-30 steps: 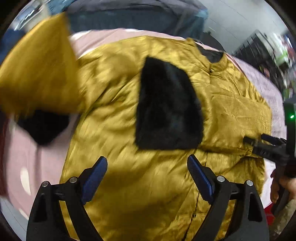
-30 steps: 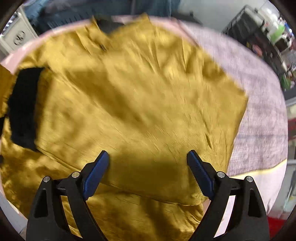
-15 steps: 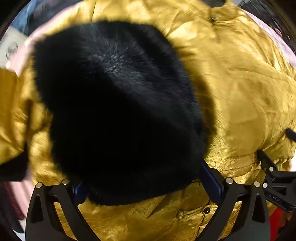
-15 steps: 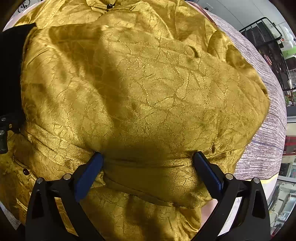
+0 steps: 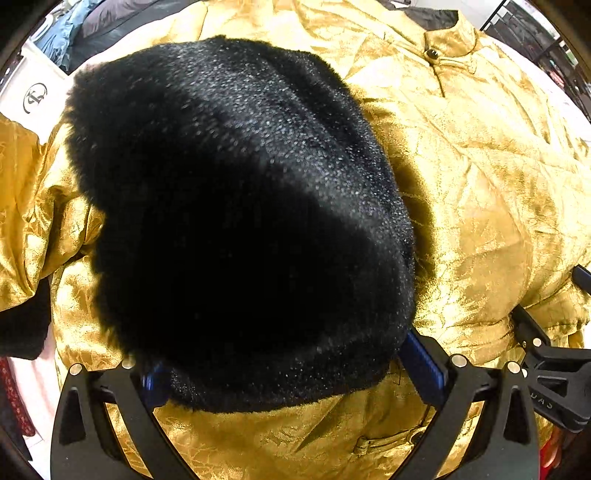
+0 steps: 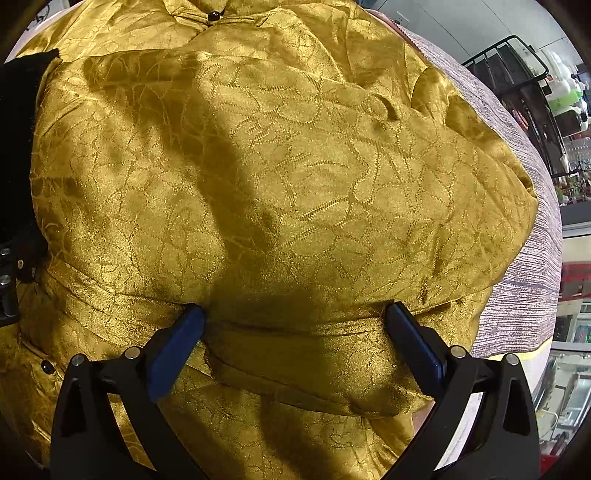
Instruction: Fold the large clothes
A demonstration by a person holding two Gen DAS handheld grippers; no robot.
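Gold jacket (image 6: 295, 177) spread on bed (image 6: 524, 258), left gripper (image 5: 280, 373) now lower, jaws apart straddling black fur cuff (image 5: 236, 221), right gripper (image 6: 295, 332) lower too, apart around folded sleeve edge (image 6: 314, 354)

My bed (image 6: 524, 266), in a grey-pink cover, carries the gold jacket (image 6: 295, 177) spread out to its right edge.

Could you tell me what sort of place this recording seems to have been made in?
Probably a shop or storeroom with a folding table, though that is a guess: a gold brocade jacket lies on a pale cloth-covered surface, with black wire shelving holding goods behind, and more piled clothes nearby.
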